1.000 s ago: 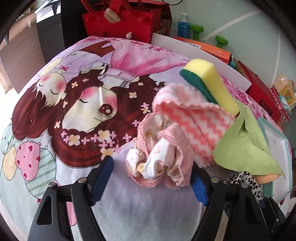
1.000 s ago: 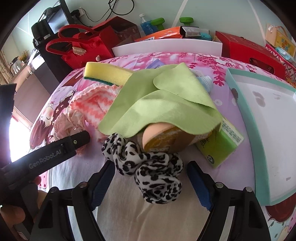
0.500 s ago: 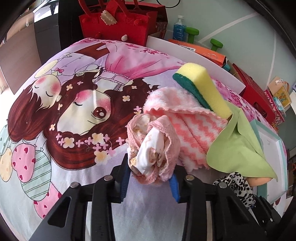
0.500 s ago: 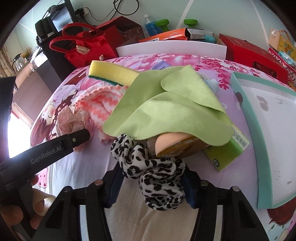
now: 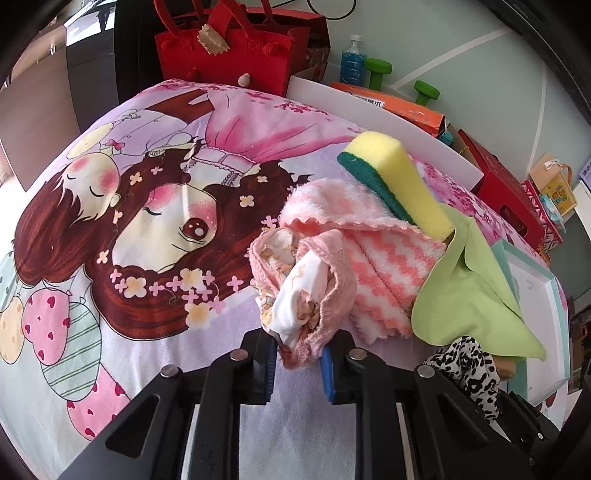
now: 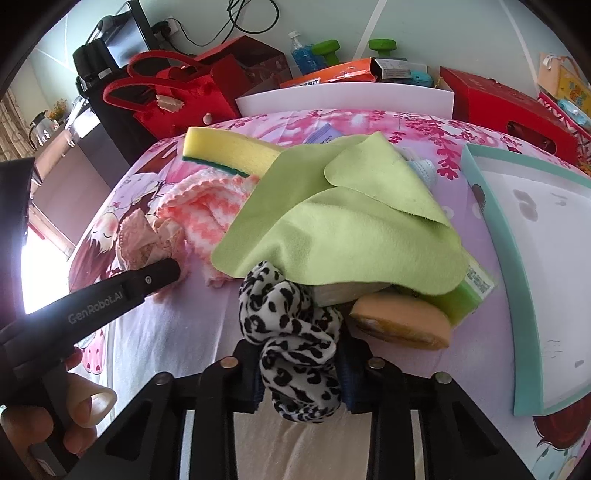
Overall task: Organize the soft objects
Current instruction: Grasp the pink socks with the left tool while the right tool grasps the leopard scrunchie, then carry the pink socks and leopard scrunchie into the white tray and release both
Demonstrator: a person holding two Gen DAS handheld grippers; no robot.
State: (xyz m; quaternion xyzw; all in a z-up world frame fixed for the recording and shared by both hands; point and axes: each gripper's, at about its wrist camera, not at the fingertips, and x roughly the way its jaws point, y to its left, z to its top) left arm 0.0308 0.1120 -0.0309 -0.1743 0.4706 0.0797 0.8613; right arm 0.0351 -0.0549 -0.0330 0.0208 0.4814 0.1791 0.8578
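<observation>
Cloth bundle (image 5: 303, 291) between closing left hand-held gripper (image 5: 298, 363) pads, apparently pinched; scrunchie (image 6: 295, 343) likewise right's (image 6: 301, 384).

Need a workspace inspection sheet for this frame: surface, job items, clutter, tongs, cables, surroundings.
Surface: cartoon-print bedsheet.
Job's things: crumpled pink cloth; leopard scrunchie; pink zigzag towel; green cloth draped over the pile; yellow sponge.
Clutter: green packet, teal-rimmed tray.
Grippers: left tongs closing on the pink cloth; right tongs closing on the scrunchie.
Cables: black cord on wall.
Surroundings: red bag, red box.
</observation>
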